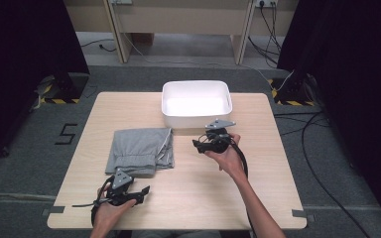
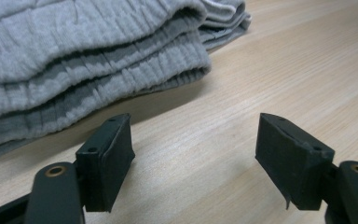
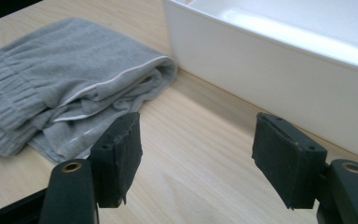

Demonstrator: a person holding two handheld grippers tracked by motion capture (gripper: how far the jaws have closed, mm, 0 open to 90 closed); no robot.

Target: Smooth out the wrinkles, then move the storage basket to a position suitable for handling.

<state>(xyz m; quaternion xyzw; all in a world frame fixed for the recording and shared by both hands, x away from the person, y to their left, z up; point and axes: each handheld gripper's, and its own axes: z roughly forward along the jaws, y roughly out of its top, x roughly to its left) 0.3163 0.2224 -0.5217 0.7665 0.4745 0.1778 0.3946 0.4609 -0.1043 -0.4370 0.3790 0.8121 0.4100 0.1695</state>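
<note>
A folded grey garment (image 1: 139, 148) with a ribbed waistband lies on the left half of the wooden table (image 1: 203, 198). My left gripper (image 1: 141, 193) is low at the table's front edge, just in front of the garment, pointing right. In the left gripper view its jaws stand open (image 2: 193, 158) over bare wood, with the ribbed band (image 2: 88, 60) just beyond the left pad. My right gripper (image 1: 198, 144) hovers right of the garment and in front of the white tub (image 1: 197, 101). Its jaws are open (image 3: 196, 158) with nothing between them, the garment (image 3: 70, 79) to their left and the tub wall (image 3: 279, 79) ahead.
The white tub stands at the table's back centre and looks empty inside. Bare wood stretches across the right half of the table and along the front. Cables run on the floor to the right, and dark curtains flank both sides.
</note>
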